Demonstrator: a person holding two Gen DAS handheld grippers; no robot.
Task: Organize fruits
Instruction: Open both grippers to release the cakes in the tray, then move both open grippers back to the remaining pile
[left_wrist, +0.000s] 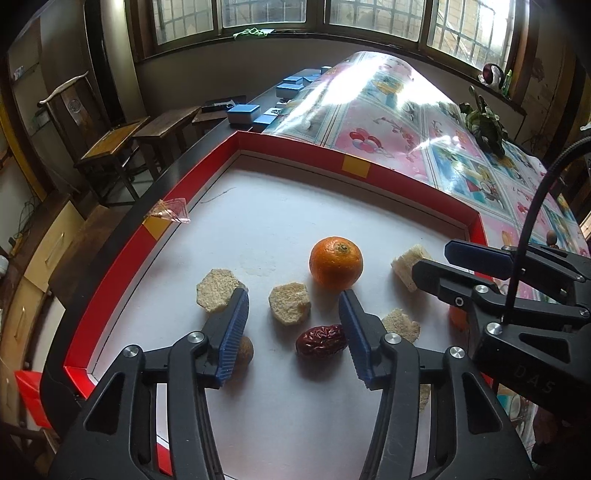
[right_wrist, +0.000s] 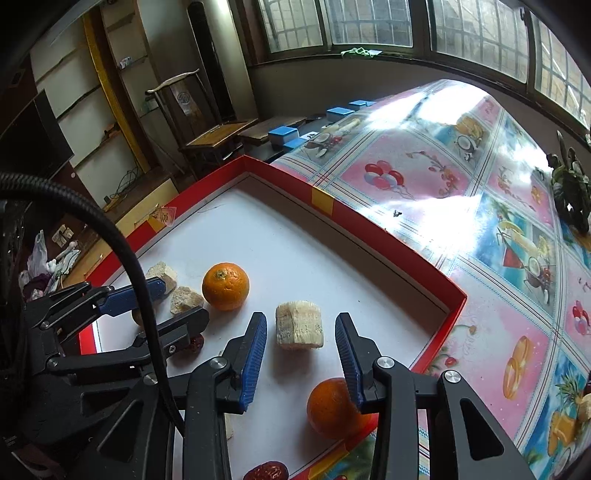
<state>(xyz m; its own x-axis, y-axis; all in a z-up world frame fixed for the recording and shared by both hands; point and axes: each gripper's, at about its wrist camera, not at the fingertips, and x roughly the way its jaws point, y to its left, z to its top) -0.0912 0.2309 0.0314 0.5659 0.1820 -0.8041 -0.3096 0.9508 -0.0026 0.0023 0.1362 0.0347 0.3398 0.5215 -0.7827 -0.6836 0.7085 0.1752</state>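
A red-rimmed white tray holds the fruits. An orange sits mid-tray. A red date lies between the fingers of my open, empty left gripper, beside tan sugarcane-like pieces. A brown nut hides partly behind the left finger. My right gripper is open and empty, above a pale chunk. A second orange lies under its right finger. Another date lies at the bottom edge of the right wrist view.
The tray rests on a table with a glossy fruit-print cloth. Blue boxes stand at its far end. Wooden chairs stand left of the table. A dark plant-like object sits on the cloth at right.
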